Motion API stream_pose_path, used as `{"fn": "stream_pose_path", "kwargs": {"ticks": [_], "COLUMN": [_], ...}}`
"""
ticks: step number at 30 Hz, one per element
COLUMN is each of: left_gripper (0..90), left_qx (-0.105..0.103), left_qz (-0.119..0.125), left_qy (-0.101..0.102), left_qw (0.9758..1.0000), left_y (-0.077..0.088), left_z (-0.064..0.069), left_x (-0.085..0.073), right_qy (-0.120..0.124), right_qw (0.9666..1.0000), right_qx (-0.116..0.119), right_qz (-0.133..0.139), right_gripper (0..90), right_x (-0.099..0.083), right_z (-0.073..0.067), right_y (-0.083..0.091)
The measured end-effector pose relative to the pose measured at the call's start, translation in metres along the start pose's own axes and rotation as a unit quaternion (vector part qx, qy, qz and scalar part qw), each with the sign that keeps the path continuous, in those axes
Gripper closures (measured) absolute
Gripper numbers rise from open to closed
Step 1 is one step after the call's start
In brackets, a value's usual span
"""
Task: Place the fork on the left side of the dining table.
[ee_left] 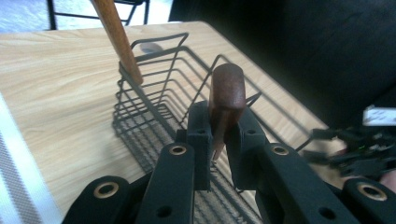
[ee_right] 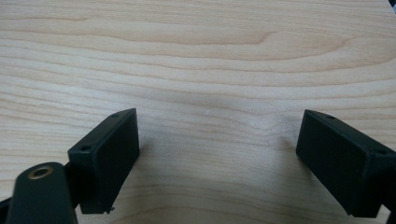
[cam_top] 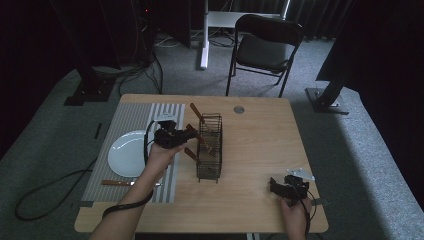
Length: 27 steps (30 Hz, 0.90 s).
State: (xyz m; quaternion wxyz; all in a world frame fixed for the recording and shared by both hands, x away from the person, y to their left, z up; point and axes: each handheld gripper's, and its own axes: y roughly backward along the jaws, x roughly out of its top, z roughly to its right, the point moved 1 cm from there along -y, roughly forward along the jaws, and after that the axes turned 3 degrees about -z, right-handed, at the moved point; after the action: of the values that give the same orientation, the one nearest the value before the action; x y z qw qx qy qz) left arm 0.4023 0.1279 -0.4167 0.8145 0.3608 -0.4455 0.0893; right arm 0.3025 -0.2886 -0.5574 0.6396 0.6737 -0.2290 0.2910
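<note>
A black wire basket [cam_top: 210,147] stands on the wooden table [cam_top: 260,145], with several wooden-handled utensils leaning in it. My left gripper [cam_top: 192,132] reaches the basket from its left side. In the left gripper view the left gripper [ee_left: 220,126] is shut on a dark brown wooden handle [ee_left: 227,93] that stands upright over the basket [ee_left: 159,39]. A lighter wooden handle [ee_left: 117,39] leans on the basket's far rim. My right gripper [cam_top: 274,186] rests low near the table's front right corner. In the right gripper view the right gripper [ee_right: 219,158] is open with only bare table [ee_right: 196,56] between its jaws.
A white plate [cam_top: 126,152] lies on a striped placemat [cam_top: 135,120] at the left, with a wooden-handled knife [cam_top: 122,183] in front of it. A small round metal disc [cam_top: 239,109] sits near the table's back edge. A black chair [cam_top: 265,45] stands beyond the table.
</note>
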Motion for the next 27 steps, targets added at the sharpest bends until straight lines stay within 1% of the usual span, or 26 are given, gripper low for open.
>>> {"fn": "stream_pose_path", "kwargs": {"ticks": [1, 4, 6, 8, 10, 11, 12, 14, 16, 18, 19, 20, 22, 25, 27], "left_gripper": [80.5, 80.6, 80.6, 80.6, 80.6, 80.6, 80.6, 80.6, 80.6, 80.6, 80.6, 80.6, 80.6, 80.6, 80.6], "left_qx": [-0.004, -0.003, -0.012, -0.001, -0.003, -0.002, 0.006, 0.000, 0.010, 0.004, 0.008, 0.009, 0.006, 0.007, 0.014], "left_qz": [-0.001, -0.001, 0.004, 0.010, 0.018, 0.017, 0.015, 0.013, 0.013, 0.019, 0.018, 0.020, 0.019, 0.023, 0.029], "left_qy": [0.002, -0.002, 0.000, -0.006, -0.005, -0.006, -0.010, -0.011, -0.016, -0.014, -0.017, -0.015, -0.014, -0.018, -0.023], "left_qw": [1.0000, 1.0000, 0.9999, 0.9999, 0.9998, 0.9998, 0.9998, 0.9999, 0.9997, 0.9997, 0.9997, 0.9997, 0.9997, 0.9995, 0.9992], "left_y": [0.001, 0.003, 0.005, 0.009, 0.012, 0.013, 0.015, 0.018, 0.021, 0.025, 0.028, 0.030, 0.036, 0.045, 0.053], "left_z": [0.000, 0.003, 0.004, 0.007, 0.008, 0.009, 0.010, 0.012, 0.015, 0.016, 0.017, 0.018, 0.019, 0.022, 0.024], "left_x": [0.001, 0.002, 0.004, 0.006, 0.008, 0.009, 0.011, 0.013, 0.014, 0.017, 0.018, 0.020, 0.024, 0.029, 0.034], "right_qy": [0.000, 0.000, 0.000, 0.000, 0.000, 0.000, 0.000, 0.000, 0.000, 0.000, 0.000, 0.000, 0.000, 0.000, 0.000], "right_qw": [1.0000, 1.0000, 1.0000, 1.0000, 1.0000, 1.0000, 1.0000, 1.0000, 1.0000, 1.0000, 1.0000, 1.0000, 1.0000, 1.0000, 1.0000], "right_qx": [0.000, 0.000, 0.000, 0.000, 0.000, 0.000, 0.000, 0.000, 0.000, 0.000, 0.000, 0.000, 0.000, 0.000, 0.000], "right_qz": [0.000, 0.000, 0.000, 0.000, 0.000, 0.000, 0.000, 0.000, 0.000, 0.001, 0.001, 0.001, 0.001, 0.001, 0.001], "right_gripper": [12.9, 12.9, 12.9, 12.9, 12.9, 12.9, 12.9, 12.9, 12.9, 12.9, 12.9, 12.9, 12.9, 12.9, 12.9], "right_x": [0.000, 0.000, 0.000, 0.000, 0.000, 0.000, 0.000, 0.000, 0.000, 0.000, 0.000, 0.000, 0.000, 0.000, 0.000], "right_z": [0.000, 0.000, 0.000, 0.000, 0.000, 0.000, 0.000, 0.000, 0.000, 0.000, 0.000, 0.000, 0.000, 0.000, 0.000], "right_y": [0.000, 0.000, 0.000, 0.000, 0.000, 0.000, 0.000, 0.000, 0.000, 0.000, 0.000, 0.000, 0.000, 0.000, 0.000]}}
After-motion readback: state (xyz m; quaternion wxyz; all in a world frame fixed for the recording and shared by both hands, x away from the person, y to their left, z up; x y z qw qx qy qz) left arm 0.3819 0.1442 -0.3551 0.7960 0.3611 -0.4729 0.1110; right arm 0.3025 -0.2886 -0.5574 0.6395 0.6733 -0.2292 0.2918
